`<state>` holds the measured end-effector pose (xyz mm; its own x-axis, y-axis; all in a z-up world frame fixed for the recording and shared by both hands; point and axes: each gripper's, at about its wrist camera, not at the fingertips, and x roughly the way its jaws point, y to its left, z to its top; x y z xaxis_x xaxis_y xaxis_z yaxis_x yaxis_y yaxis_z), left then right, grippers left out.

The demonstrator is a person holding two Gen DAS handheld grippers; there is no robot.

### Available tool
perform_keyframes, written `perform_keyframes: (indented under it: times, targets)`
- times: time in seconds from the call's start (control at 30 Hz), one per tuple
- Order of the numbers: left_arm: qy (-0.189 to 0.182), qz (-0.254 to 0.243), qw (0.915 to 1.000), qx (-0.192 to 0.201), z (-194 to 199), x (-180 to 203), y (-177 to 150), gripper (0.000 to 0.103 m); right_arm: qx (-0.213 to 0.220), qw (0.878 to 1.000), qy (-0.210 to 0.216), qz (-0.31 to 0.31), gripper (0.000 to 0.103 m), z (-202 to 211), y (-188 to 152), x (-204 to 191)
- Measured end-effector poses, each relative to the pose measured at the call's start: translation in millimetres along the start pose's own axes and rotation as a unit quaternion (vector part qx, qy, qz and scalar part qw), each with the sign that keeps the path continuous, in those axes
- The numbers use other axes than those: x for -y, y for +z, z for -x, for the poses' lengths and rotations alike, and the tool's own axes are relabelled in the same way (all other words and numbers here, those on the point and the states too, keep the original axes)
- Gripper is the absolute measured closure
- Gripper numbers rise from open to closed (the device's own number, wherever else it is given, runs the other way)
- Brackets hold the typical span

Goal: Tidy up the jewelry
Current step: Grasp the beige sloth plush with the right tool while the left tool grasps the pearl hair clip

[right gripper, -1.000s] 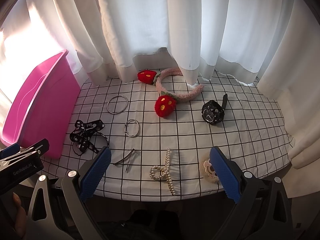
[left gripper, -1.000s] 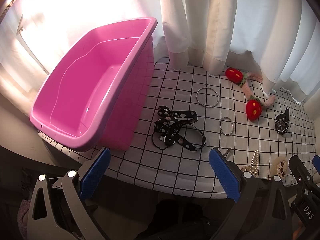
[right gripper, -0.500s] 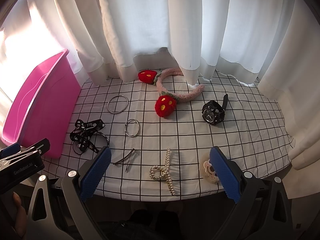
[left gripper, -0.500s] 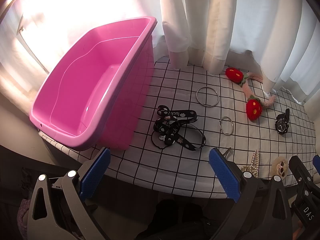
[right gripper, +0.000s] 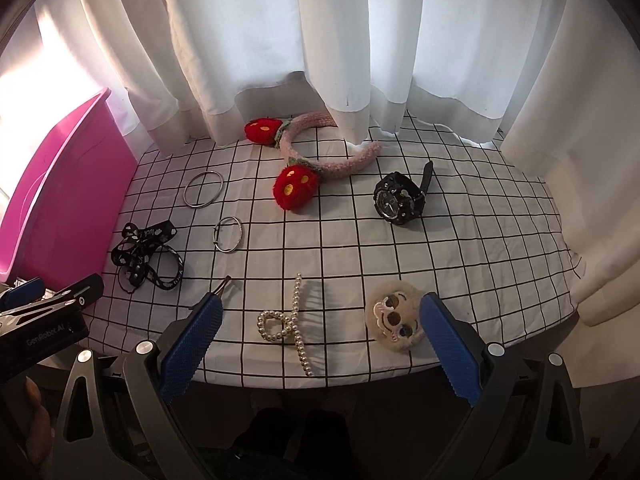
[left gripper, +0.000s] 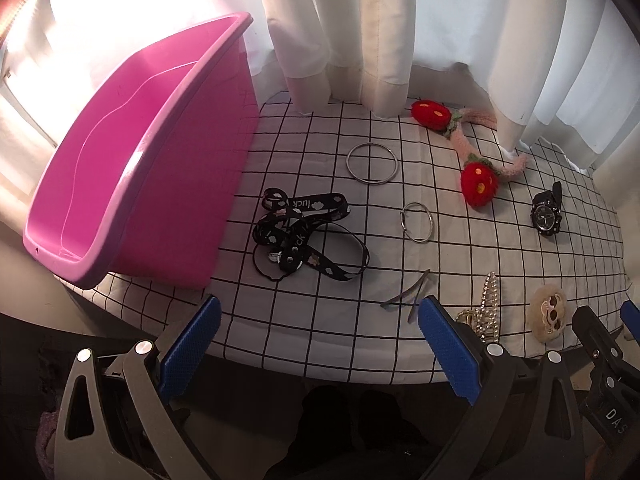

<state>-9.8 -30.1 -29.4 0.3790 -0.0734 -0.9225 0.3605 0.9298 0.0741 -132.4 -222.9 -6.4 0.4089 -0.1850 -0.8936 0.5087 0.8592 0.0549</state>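
Bench [right gripper: 460, 240], grid-pattern cloth. Pink bin [left gripper: 132, 152] at 9 o'clock, on the cloth edge. Strawberry headband [right gripper: 316, 152] at 12, against the curtain [right gripper: 360, 40]. Black lanyard [left gripper: 304, 236] just beside the bin. Black watch [right gripper: 400, 200] at 2. Large ring [left gripper: 372, 162] and small ring [left gripper: 417, 222] mid-cloth, apart. Pearl hair clip [right gripper: 286, 320] and plush face clip [right gripper: 394, 316] at 6. Left gripper [left gripper: 316, 344] and right gripper [right gripper: 316, 344]: fingers spread, holding nothing.
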Motion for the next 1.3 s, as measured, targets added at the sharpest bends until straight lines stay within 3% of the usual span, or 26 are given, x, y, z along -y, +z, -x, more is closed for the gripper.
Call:
perform_keyframes:
  times: [0.47, 0.67, 0.83, 1.3]
  targets:
    - [-0.065, -0.092, 0.9926, -0.047, -54.5, 100.7, -36.4, 0.006, -0.059, 0.998, -0.030, -0.014, 0.009, -69.5, -28.4, 90.5]
    - [-0.096, -0.085, 0.9899, -0.061, -73.3, 122.8, -44.2, 0.006, -0.093, 0.996, -0.006, 0.012, 0.009, -106.9, -32.3, 98.6]
    - [-0.109, -0.073, 0.9889, -0.070, -85.1, 136.3, -46.7, 0.006, -0.095, 0.995, 0.012, 0.040, 0.009, -122.7, -28.4, 90.8]
    - [-0.064, -0.049, 0.9924, -0.093, -124.1, 151.1, -43.0, 0.006, -0.107, 0.993, 0.012, 0.050, 0.009, -159.1, -23.8, 99.2]
